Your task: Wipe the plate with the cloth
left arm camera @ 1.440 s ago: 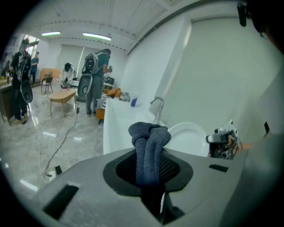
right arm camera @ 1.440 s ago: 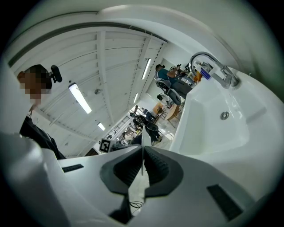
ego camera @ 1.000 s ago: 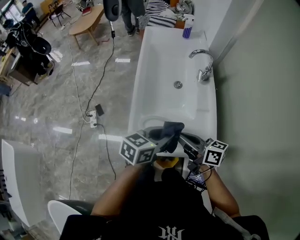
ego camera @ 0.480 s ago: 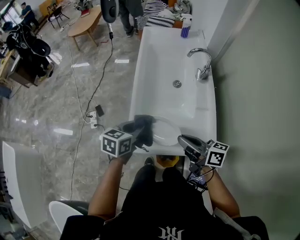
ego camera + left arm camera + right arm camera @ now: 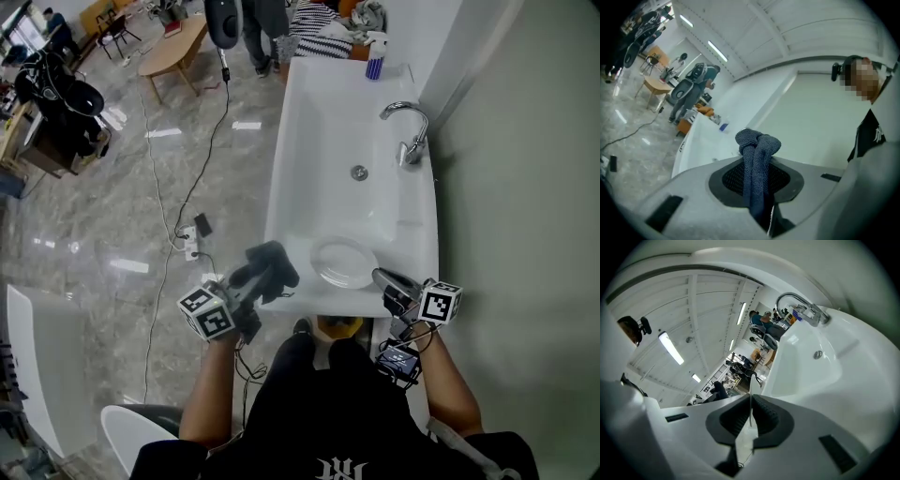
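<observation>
Plate [image 5: 343, 262] uncovered, cloth [image 5: 266, 263] drawn aside
Our left tool [image 5: 248, 279], clenched on the cloth, has swung clear; our right tool [image 5: 382, 277] pinches the rim. Wiping seems done.

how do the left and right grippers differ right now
The left gripper is shut on a bunched dark cloth; the right gripper pinches the thin rim of the white plate. The left gripper sits at the near left corner of the sink, the right gripper by its near right side. Both are shut on something.
</observation>
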Available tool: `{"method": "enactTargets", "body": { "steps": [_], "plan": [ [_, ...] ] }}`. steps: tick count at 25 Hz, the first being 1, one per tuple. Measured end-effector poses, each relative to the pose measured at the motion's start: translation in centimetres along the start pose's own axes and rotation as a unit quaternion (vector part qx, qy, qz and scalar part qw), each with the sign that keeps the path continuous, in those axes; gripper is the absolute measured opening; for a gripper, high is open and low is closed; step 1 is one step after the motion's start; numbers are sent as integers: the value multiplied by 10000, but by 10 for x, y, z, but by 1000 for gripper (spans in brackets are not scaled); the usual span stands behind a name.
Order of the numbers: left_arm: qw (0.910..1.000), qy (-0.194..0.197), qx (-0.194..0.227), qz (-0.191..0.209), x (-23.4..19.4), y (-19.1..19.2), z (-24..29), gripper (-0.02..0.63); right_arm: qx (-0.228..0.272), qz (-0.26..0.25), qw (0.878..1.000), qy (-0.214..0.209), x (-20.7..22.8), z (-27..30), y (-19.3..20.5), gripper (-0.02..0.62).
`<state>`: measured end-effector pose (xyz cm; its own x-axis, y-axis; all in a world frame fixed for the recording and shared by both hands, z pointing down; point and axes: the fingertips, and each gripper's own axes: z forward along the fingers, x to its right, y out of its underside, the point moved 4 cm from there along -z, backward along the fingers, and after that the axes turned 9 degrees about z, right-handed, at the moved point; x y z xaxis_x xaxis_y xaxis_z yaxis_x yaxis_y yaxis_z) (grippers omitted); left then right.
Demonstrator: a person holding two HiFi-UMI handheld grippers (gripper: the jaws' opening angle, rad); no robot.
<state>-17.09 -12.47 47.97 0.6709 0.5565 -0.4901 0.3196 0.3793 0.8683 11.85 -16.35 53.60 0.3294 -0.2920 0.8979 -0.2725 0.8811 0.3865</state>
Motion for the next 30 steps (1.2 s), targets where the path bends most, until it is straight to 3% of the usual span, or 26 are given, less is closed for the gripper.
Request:
{"method": "enactTargets", "body": {
  "steps": [5, 10, 20, 30],
  "plan": [
    [9959, 690, 582, -5, 23, 1, -12, 63, -320, 819, 9957, 284, 47, 14, 7, 12],
    [9958, 859, 307, 53, 25, 21, -17, 63, -748, 1105, 9899, 473, 77, 32, 23, 12],
    [9951, 985, 7, -62, 11, 42, -13, 63, -942, 1241, 9851, 733, 106, 50, 30, 11],
    [9946, 1002, -263, 3, 10, 58, -12, 63, -1313, 1062, 9740, 1512, 128, 57, 38, 12]
  ]
}}
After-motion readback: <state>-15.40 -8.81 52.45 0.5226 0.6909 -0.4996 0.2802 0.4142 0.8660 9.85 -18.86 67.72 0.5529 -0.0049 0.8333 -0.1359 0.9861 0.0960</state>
